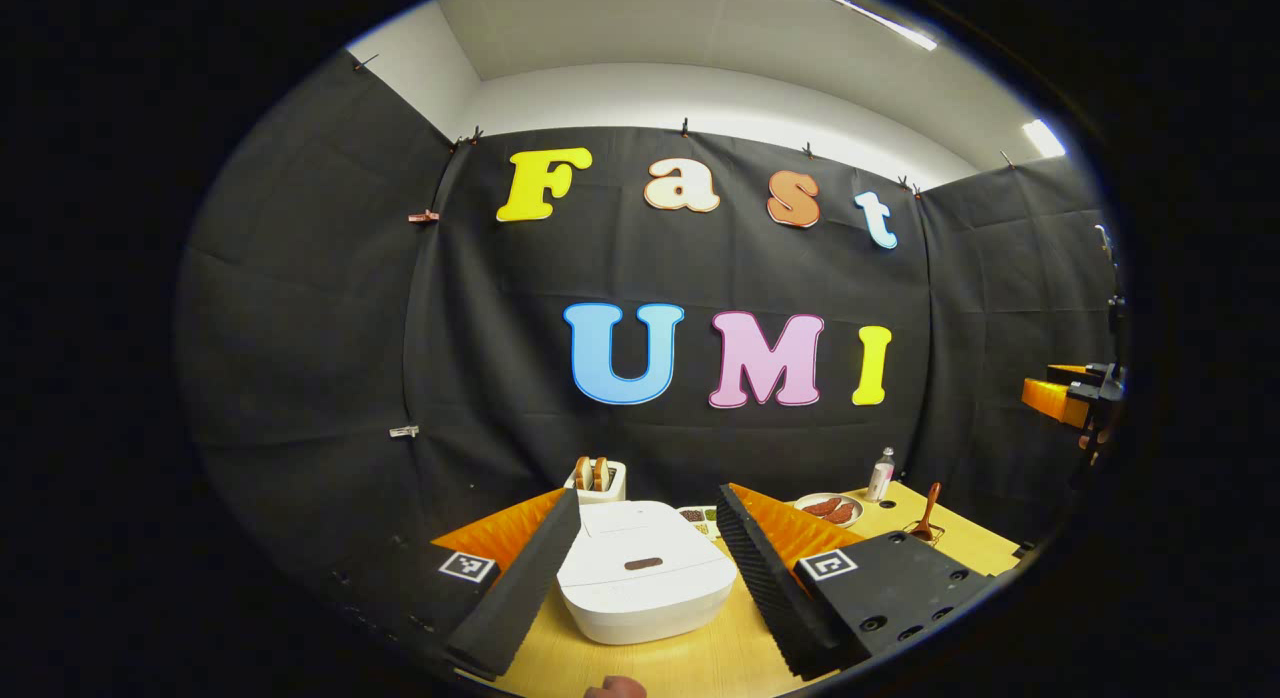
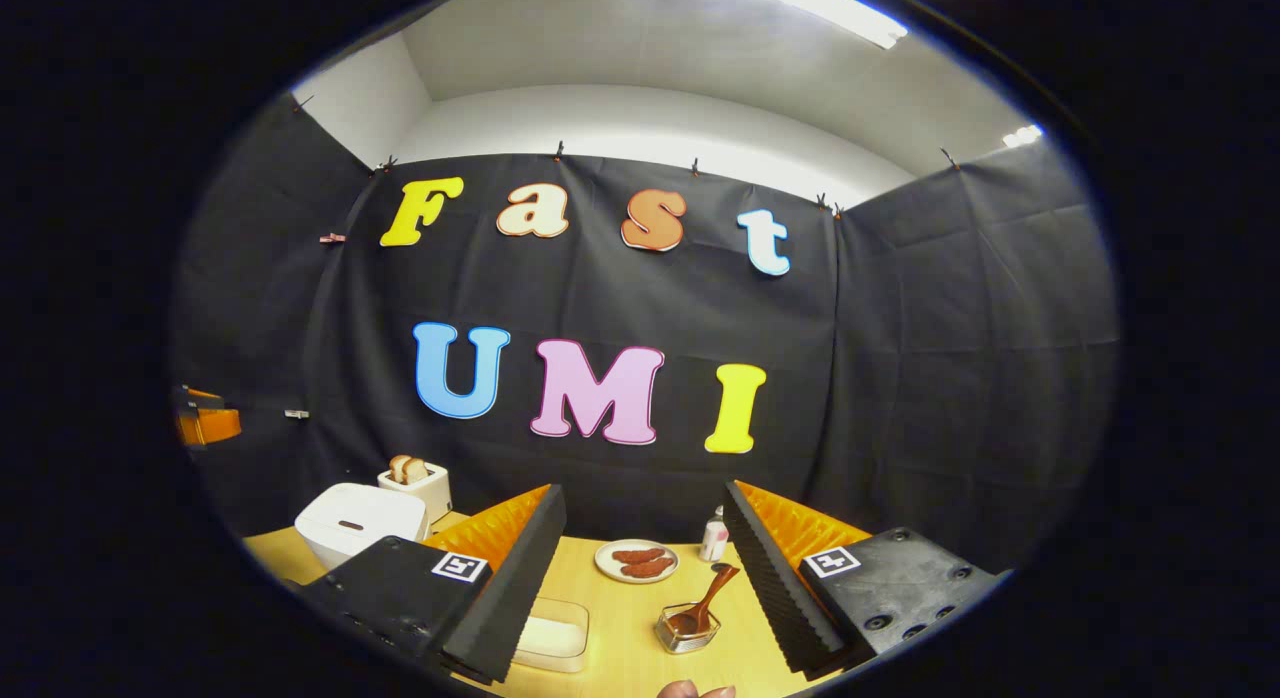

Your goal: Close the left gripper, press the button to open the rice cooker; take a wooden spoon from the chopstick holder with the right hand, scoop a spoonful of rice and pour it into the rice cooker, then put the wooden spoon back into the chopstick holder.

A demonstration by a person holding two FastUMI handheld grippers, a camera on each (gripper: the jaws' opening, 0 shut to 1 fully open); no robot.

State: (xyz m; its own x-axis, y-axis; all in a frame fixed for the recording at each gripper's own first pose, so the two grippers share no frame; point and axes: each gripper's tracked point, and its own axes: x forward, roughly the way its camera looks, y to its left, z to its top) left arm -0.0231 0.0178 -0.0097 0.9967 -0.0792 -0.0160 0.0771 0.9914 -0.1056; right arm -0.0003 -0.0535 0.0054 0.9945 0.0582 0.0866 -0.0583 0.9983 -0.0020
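Pale wood grain covers the table [image 1: 690,658], smooth and yellowish under the booth lights. In the left gripper view the left gripper [image 1: 650,578] hangs above it with its jaws spread wide; the ridged, wedge-shaped fingers [image 1: 520,598] frame the rice cooker [image 1: 645,583], touching nothing. That cooker is a glossy white box with rounded corners, its flat lid down, and a small dark oval button [image 1: 643,563] sits near the lid's front edge. Behind it stands a cream toaster [image 1: 600,481] with two browned slices poking up. Farther right lie a round plate [image 1: 830,508] of reddish pieces, a small capped bottle [image 1: 881,474], and the wooden spoon [image 1: 930,513], its slim brown handle rising at a slant. At the far right edge the right gripper [image 1: 1075,393] is seen. In the right gripper view the right gripper [image 2: 645,588] also has its jaws open, holding nothing. Between its fingers [image 2: 775,588], well below and ahead, stands the chopstick holder [image 2: 688,630], a low clear square container, with the spoon's bowl resting inside and the handle leaning up to the right. A shallow, clear rectangular tub of white rice [image 2: 553,638] sits just left of it, partly hidden by the left finger. The left gripper appears at the far left edge of this view.
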